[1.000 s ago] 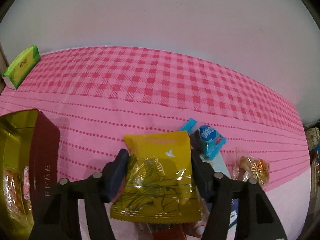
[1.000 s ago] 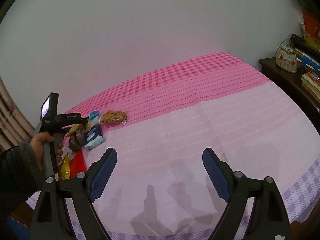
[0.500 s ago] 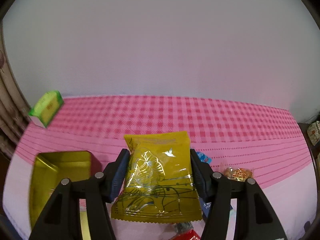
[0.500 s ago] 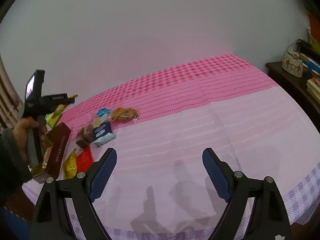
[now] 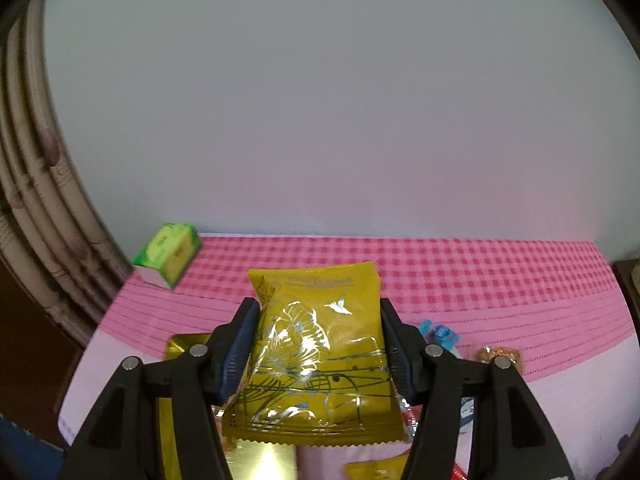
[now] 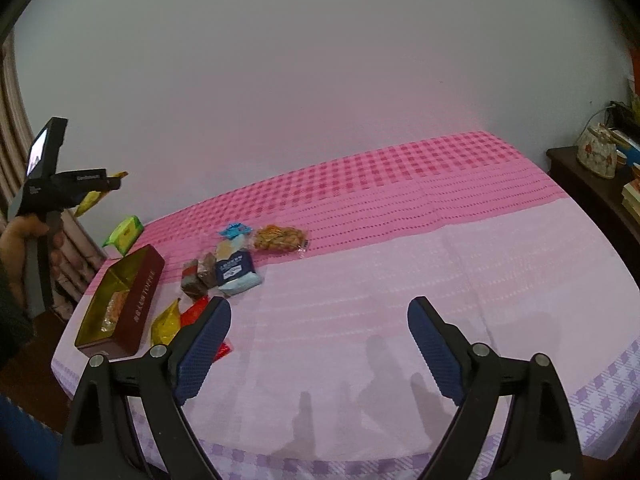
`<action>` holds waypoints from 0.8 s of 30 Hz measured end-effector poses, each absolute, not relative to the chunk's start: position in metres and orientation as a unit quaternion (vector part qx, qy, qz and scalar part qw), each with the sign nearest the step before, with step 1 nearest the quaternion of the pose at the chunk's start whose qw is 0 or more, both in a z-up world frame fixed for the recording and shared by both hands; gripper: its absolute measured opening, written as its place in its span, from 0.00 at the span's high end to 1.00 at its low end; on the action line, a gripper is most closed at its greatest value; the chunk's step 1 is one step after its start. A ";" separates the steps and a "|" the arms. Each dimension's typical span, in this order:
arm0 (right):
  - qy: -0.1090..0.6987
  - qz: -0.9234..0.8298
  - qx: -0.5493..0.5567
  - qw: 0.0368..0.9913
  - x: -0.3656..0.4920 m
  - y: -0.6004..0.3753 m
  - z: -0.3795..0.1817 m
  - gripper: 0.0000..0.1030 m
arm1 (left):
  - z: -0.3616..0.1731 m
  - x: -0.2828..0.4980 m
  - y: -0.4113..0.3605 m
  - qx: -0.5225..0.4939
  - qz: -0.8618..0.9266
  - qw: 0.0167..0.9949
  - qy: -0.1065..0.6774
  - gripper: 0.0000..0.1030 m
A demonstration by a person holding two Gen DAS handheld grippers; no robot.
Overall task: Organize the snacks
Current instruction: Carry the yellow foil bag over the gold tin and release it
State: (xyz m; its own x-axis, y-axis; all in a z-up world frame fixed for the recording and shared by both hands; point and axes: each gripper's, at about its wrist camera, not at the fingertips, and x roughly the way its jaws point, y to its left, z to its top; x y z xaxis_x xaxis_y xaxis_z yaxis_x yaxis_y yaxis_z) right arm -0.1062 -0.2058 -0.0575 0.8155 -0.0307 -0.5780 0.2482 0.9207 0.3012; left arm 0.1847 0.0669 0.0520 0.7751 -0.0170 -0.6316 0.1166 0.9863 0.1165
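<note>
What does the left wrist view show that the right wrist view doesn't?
Only the left wrist view shows the front of the yellow packet clamped in the left gripper. Only the right wrist view shows the open, empty right gripper, the brown snacks, the hand and the side cabinet. Both show the box, green pack, blue packet and pink cloth.

Only lettering I can sort of make out is "TOFFEE" down the side of the red tin (image 6: 138, 300). Print on the snack packs is too small.
</note>
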 end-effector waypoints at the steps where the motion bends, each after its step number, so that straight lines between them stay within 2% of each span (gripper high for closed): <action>1: 0.293 -0.073 0.184 0.935 -0.106 -0.205 -0.056 0.14 | 0.059 0.183 0.073 0.074 -0.031 0.942 0.327 0.42; 12: 0.288 -0.069 0.180 0.938 -0.108 -0.201 -0.051 0.13 | 0.075 0.176 0.116 0.075 0.002 0.942 0.326 0.42; 24: 0.292 -0.066 0.189 0.935 -0.108 -0.205 -0.053 0.11 | 0.056 0.178 0.161 0.067 0.033 0.934 0.351 0.42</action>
